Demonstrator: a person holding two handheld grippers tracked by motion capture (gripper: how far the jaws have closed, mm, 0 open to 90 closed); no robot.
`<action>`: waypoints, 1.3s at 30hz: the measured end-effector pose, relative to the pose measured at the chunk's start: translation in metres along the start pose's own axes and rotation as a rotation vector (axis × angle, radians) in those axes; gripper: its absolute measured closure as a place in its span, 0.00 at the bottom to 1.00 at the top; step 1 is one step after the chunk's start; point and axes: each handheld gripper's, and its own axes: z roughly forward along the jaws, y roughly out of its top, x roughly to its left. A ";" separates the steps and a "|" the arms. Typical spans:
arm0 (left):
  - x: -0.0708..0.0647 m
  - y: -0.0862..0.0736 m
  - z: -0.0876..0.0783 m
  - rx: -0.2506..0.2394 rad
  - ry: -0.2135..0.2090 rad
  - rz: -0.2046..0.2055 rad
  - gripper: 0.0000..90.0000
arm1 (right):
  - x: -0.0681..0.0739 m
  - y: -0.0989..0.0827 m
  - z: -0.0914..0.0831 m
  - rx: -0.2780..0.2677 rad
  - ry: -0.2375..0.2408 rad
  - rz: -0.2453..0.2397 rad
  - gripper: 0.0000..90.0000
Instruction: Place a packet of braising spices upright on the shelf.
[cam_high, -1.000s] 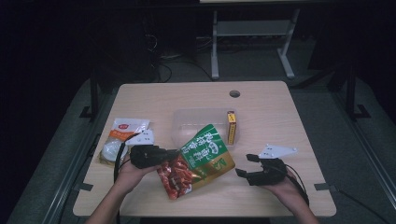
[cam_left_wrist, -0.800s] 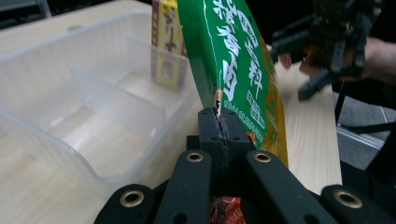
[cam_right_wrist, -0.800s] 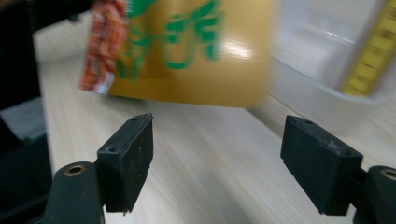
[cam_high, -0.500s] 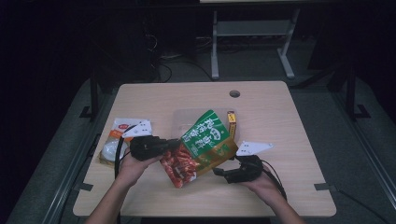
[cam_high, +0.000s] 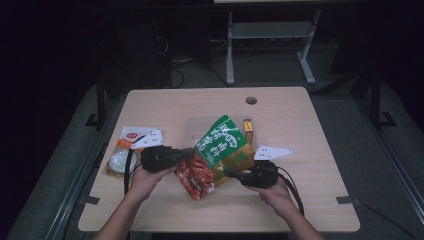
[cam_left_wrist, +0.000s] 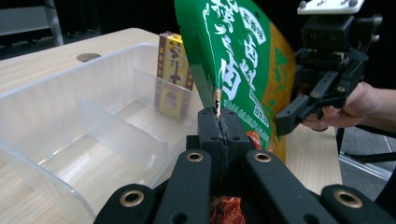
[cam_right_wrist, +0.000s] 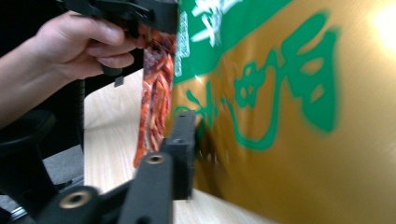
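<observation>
High view, green-and-gold snack bag (cam_high: 223, 150) with white Chinese lettering, left gripper (cam_high: 186, 155) clamped on its edge, right gripper (cam_high: 231, 173) jaws just closing against its gold corner, yellow printed box (cam_high: 247, 131) in clear tray (cam_high: 192, 125).

A: What carries everything?
B: A pale wooden rectangular tabletop (cam_high: 310, 150) with 1 round cable hole (cam_high: 251, 100) near its far edge.
A: What lies on it?
B: A clear plastic divided box (cam_high: 192, 127) mid-table, with 1 yellow carton (cam_high: 247, 130) standing inside, and a white-and-orange flat packet (cam_high: 126, 146) at the left edge.
</observation>
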 end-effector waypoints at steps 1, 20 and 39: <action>-0.001 -0.001 0.002 0.007 0.004 0.003 1.00 | 0.000 0.000 0.000 -0.003 0.005 0.001 0.84; -0.001 -0.008 0.005 0.071 -0.013 0.025 0.91 | 0.002 0.014 -0.014 0.055 0.045 -0.082 1.00; -0.001 -0.027 -0.013 0.217 0.048 0.067 0.33 | 0.019 0.042 -0.032 0.129 0.084 -0.239 1.00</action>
